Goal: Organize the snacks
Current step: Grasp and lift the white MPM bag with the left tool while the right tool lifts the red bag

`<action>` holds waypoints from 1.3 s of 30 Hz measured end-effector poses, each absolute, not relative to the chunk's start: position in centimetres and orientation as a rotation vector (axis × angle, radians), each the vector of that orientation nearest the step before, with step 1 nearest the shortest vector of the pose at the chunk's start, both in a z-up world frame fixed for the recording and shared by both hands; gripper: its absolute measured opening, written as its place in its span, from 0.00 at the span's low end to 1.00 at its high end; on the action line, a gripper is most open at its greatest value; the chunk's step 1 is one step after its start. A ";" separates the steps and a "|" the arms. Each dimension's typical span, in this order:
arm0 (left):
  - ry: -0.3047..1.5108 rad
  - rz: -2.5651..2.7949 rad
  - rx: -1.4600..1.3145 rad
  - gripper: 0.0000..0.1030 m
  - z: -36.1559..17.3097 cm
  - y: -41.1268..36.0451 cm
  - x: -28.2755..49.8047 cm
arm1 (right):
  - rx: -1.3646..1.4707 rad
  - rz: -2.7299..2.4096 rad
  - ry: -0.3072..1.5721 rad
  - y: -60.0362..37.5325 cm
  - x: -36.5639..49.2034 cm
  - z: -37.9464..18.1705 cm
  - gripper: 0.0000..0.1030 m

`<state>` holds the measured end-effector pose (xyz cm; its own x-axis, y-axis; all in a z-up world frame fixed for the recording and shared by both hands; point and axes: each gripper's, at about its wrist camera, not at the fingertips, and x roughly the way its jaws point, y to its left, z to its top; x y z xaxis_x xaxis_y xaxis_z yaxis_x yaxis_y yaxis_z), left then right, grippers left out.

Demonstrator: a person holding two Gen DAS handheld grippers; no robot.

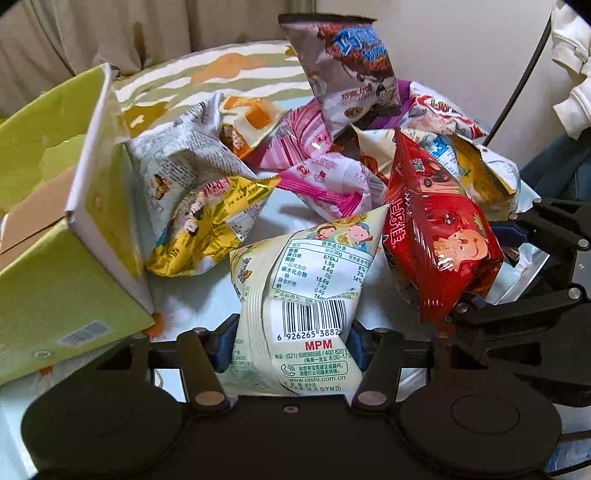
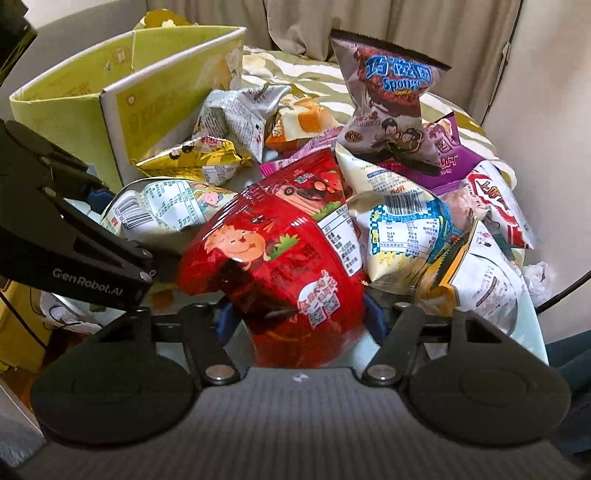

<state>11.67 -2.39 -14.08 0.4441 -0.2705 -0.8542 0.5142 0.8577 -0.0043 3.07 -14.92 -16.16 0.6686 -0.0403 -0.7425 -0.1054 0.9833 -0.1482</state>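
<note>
The left gripper [image 1: 291, 343] is pinching a pale green snack bag [image 1: 303, 295] between its blue pads, just beside the open green box [image 1: 74, 206]; the right gripper [image 2: 301, 314] is squeezing a red snack bag [image 2: 280, 258] lying against the heap of packets [image 2: 406, 184]; its pads are mostly hidden behind the bag, so their contact is probably firm; the table [image 1: 295, 210] is cut off below.

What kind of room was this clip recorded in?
Probably a bedroom or living room at home: beige curtains hang behind, a patterned quilt or cushion lies past the snack packets, and a yellow-green cardboard box stands open beside them.
</note>
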 end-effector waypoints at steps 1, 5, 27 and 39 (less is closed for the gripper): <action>0.991 -0.485 0.272 0.59 -13.9 -2.4 11.5 | -0.177 0.043 0.835 -15.0 2.9 -16.0 0.75; 0.962 -0.448 0.263 0.59 -12.9 -2.2 10.6 | -0.162 0.058 0.815 -15.2 2.5 -15.4 0.72; 0.732 -0.090 0.155 0.59 -2.5 2.4 6.8 | -0.095 0.331 0.706 -14.7 3.0 -7.5 0.71; 0.645 0.079 0.153 0.59 2.8 10.2 15.6 | -0.080 0.400 0.604 -8.8 13.5 0.0 0.71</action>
